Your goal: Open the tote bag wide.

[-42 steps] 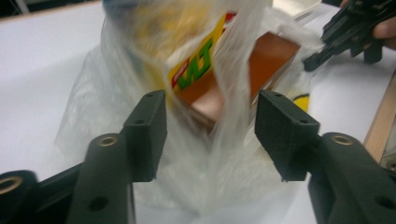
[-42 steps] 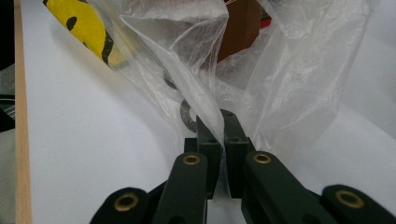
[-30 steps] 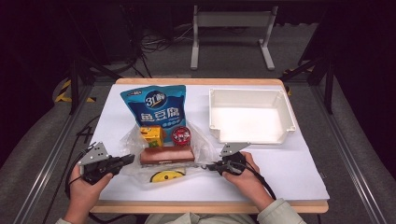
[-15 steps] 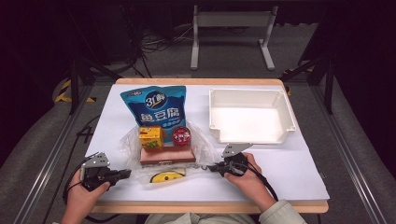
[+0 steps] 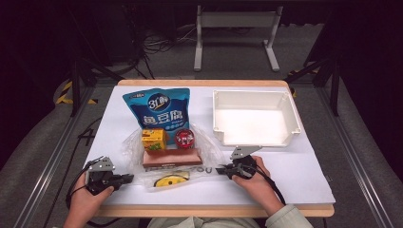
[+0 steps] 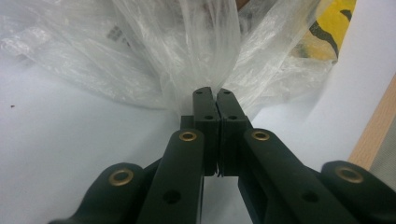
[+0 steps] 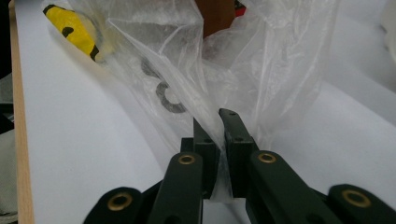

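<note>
A clear plastic bag (image 5: 164,161) of groceries lies on the white table (image 5: 294,175) between two hand-held claws. The left gripper (image 6: 215,95) pinches the bag's edge tight. The right gripper (image 7: 215,119), its jaws just easing narrowly apart, has film between them. To do this well, release slowly, keeping the opposite corner pinned.

Clear, crinkled plastic bag (image 5: 166,161) lies flat on the white table's near middle; goods inside.
</note>
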Available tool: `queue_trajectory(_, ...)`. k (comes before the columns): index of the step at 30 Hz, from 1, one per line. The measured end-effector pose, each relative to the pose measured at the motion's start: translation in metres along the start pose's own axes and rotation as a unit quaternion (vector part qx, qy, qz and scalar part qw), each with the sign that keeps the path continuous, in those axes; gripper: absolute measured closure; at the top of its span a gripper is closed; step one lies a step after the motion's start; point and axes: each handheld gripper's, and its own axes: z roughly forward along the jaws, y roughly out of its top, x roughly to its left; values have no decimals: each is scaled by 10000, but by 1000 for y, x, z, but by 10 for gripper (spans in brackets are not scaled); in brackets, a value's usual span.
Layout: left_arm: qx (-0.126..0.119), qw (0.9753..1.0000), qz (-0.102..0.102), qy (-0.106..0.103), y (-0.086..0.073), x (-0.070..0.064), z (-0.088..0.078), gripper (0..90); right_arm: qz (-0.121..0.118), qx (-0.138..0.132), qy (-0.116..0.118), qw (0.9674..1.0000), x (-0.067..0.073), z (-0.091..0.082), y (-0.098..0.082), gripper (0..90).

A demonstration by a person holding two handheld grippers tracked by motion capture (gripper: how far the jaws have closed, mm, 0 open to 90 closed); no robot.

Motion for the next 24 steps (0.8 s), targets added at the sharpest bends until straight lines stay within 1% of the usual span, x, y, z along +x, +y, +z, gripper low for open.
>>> queue_trajectory(1, 0, 10000, 0, 0, 0, 0, 0, 886, 29, -29, 14, 10000, -1, -1, 0, 817)
queue_trajectory(2, 0, 10000, 73, 21, 1, 0, 0, 885, 25, -71, 48, 10000, -1, -2, 0, 789)
queue_trajectory(3, 0, 10000, 73, 21, 1, 0, 0, 886, 28, -94, 52, 9999, -1, -3, 1, 759)
queue_trajectory(4, -20, 10000, 78, -30, 1, -2, 1, 886, 28, -156, 73, 9998, 0, -4, 2, 705)
queue_trajectory(5, -46, 9999, 125, -76, 2, -2, 0, 888, 32, -219, 117, 9997, 0, -6, 4, 663)
queue_trajectory(7, -53, 9998, 133, -108, 2, -3, -1, 892, -20, -312, 197, 9993, 2, -10, 7, 575)
queue_trajectory(8, -53, 9998, 133, -108, 2, -3, -1, 893, -20, -312, 197, 9993, 2, -10, 7, 575)
queue_trajectory(9, -73, 9998, 174, -118, 3, -3, -1, 893, -63, -415, 198, 9989, 3, -12, 9, 524)
queue_trajectory(10, -66, 9998, 175, -119, 3, -3, -1, 893, -99, -587, 220, 9980, 4, -17, 12, 447)
queue_trajectory(11, -67, 9998, 159, -123, 3, -4, -1, 893, -87, -675, 281, 9973, 5, -19, 14, 393)
queue_trajectory(12, -61, 9997, 188, -109, 3, -3, 0, 893, -98, -770, 382, 9963, 7, -22, 17, 338)
queue_trajectory(14, -65, 9998, 186, -101, 3, -4, 0, 894, -168, -939, 456, 9944, 10, -27, 23, 312)
queue_trajectory(16, -75, 9997, 197, -103, 3, -3, 0, 894, -239, -1136, 611, 9914, 14, -32, 30, 298)
queue_trajectory(17, -60, 9998, 171, -120, 3, -3, -1, 894, -280, -1232, 690, 9896, 16, -34, 34, 295)
queue_trajectory(18, -52, 9998, 173, -116, 3, -3, -1, 895, -332, -1322, 746, 9878, 19, -36, 39, 291)
queue_trajectory(19, -68, 9997, 197, -111, 4, -3, 0, 895, -367, -1371, 779, 9868, 21, -37, 43, 285)
queue_trajectory(22, -83, 9997, 200, -104, 4, -4, 0, 895, -476, -1579, 708, 9838, 26, -40, 59, 272)
queue_trajectory(24, -85, 9997, 208, -101, 4, -4, 0, 895, -463, -1704, 561, 9827, 27, -39, 68, 256)
